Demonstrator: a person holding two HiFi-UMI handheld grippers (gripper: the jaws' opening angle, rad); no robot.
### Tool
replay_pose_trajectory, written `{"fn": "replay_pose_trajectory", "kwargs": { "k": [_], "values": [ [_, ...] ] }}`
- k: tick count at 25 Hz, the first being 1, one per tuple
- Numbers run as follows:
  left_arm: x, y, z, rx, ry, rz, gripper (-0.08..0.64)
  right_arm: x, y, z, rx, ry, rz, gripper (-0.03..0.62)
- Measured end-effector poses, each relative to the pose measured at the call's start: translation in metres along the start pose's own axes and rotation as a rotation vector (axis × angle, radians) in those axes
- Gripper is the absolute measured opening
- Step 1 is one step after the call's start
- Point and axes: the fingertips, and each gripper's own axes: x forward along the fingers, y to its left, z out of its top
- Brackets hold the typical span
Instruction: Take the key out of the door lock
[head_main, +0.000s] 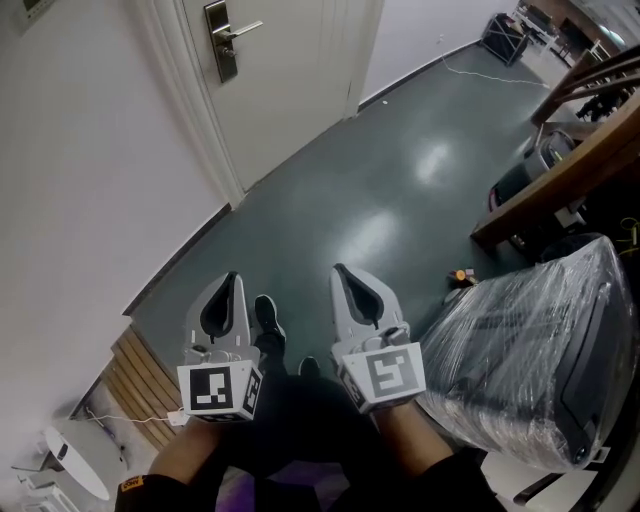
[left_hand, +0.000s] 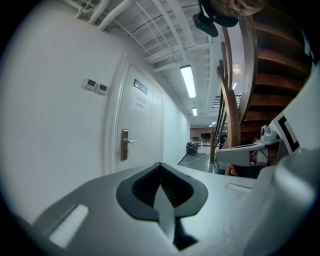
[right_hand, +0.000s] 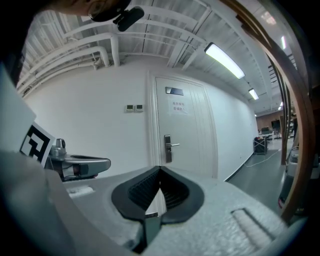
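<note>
While the left gripper and right gripper are held side by side low over the floor, the door stands well apart from them. It is shut, in the white wall along the floor's left edge.

Left gripper: jaws together, tips meeting, nothing between. Right gripper: same, jaws closed, empty.

Lock plate sits on the door's left side, with a lever handle sticking out to the right. Key can't be made out, too small in every view.

Floor is dark green and glossy, with light glare in the middle. Dark skirting follows its left edge up to the door frame.

- Wrapped bin, in clear plastic, just right of the right gripper.
- Wooden stair along the floor's right edge.
- Small orange item on the floor near the stair's foot.
- Slatted wood panel at the near-left corner.
- Black shoe between the grippers.

Gripper views show two switches on the wall left of the door and a sign high on the door. Strip lights hang under an open ceiling, and the hall runs on past the door.
</note>
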Motion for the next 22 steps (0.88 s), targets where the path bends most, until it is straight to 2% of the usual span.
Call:
{"fn": "replay_pose_trajectory", "kwargs": {
  "k": [5,13,22],
  "values": [
    [0.054,0.031,0.002,-0.03,-0.009,-0.017,0.018,0.056,-0.002,0.003,-0.026,0.006,0.012,-0.009],
    [0.149,0.121,0.021,-0.084,-0.033,0.019,0.018,0.183,-0.005,0.035,-0.074,0.035,0.023,-0.009],
    [0.218,0.198,0.048,-0.039,-0.051,0.035,0.018,0.296,0.005,0.052,-0.053,0.032,0.045,-0.009]
  ]
}}
